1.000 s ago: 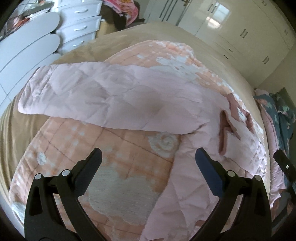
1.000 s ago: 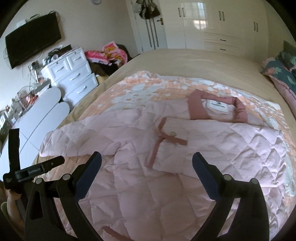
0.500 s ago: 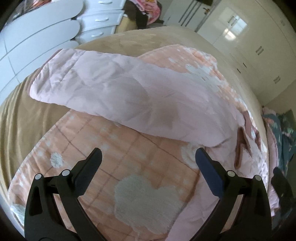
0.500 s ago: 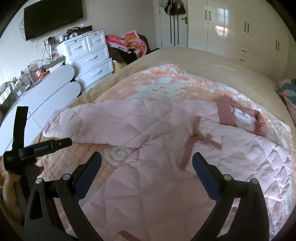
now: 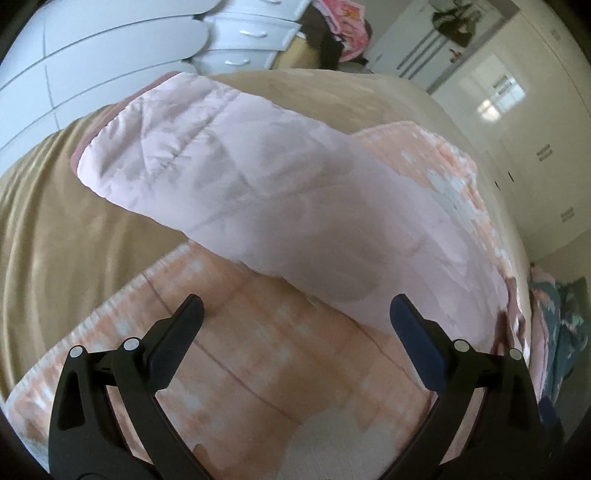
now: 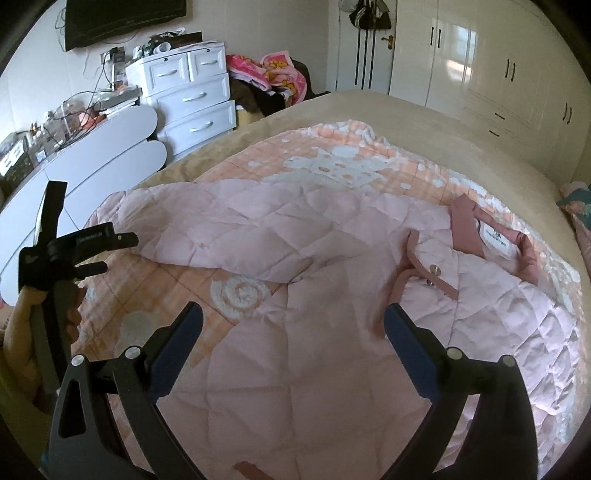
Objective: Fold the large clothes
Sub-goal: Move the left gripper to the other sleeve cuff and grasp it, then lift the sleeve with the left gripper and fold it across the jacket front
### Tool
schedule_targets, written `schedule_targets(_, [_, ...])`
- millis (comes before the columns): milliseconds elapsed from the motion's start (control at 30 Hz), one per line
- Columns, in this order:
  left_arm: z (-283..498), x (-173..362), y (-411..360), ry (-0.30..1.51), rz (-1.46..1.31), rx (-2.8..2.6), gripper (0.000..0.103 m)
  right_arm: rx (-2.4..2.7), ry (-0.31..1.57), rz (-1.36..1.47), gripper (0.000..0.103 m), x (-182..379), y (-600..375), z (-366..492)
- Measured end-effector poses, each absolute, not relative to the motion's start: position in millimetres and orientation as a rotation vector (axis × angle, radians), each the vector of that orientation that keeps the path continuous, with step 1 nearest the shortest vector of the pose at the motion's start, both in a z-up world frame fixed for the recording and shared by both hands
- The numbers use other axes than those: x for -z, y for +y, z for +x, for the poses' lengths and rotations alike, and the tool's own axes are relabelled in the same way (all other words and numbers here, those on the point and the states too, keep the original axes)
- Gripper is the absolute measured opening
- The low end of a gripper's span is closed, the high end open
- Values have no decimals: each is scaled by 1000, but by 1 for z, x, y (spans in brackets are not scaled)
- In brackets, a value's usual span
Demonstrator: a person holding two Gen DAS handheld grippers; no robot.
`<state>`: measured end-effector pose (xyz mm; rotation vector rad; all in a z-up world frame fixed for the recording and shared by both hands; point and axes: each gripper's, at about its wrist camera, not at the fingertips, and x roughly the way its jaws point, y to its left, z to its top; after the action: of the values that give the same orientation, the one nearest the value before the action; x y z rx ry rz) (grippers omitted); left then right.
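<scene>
Left wrist view: the left gripper (image 5: 295, 314), jaws spread wide and empty, hangs over a peach blanket (image 5: 266, 365) on a tan bed (image 5: 66, 221). The pink jacket's sleeve (image 5: 258, 184) lies across both. White drawers (image 5: 251, 37) stand behind.

Right wrist view: the right gripper (image 6: 293, 321), jaws likewise apart, holds nothing above the jacket (image 6: 332, 332), spread flat on the blanket. Wardrobes (image 6: 498, 66) line the far wall; a TV (image 6: 122, 18) hangs left.

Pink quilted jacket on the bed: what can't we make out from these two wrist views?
- jacket hem: right wrist view, cut off by the bottom edge and the right gripper.
- Far sleeve: right wrist view, outside the right edge.
- Collar label: print too small.
- Near sleeve quilting: left wrist view, motion-blurred.
- Left gripper: both open, holding nothing.
</scene>
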<state>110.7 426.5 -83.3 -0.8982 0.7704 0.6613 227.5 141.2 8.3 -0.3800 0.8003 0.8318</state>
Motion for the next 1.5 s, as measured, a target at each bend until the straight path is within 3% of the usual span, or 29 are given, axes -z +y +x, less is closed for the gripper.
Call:
schedule_targets(533, [113,97,486,661,-1018,-820,92,-764,824,-331,98,3,116,258])
schedule_targets(633, [114,91,494,643,-992,-857,74,-755,826,-329,98,4,111,261])
schedule_targets(700, [113,84,494,633,-956,-883,52,-751,832,-323,98,5,108,264])
schedule_targets(833, [109,67,492,609,-896,-884,30,-738,825,-314,98,0,99,268])
schedule_targets(867, [109,62,491,600,-888,-879,20,-736,823,-307,98,-1,97,268])
schedule_targets(1100, [108,12,478,520,-843,-791,13,-730,826,-228,98,-13,75,269])
schedule_targets(1500, [126,-68,422,446,-690,-679,12,-705,802,-115,98,-43,27,264])
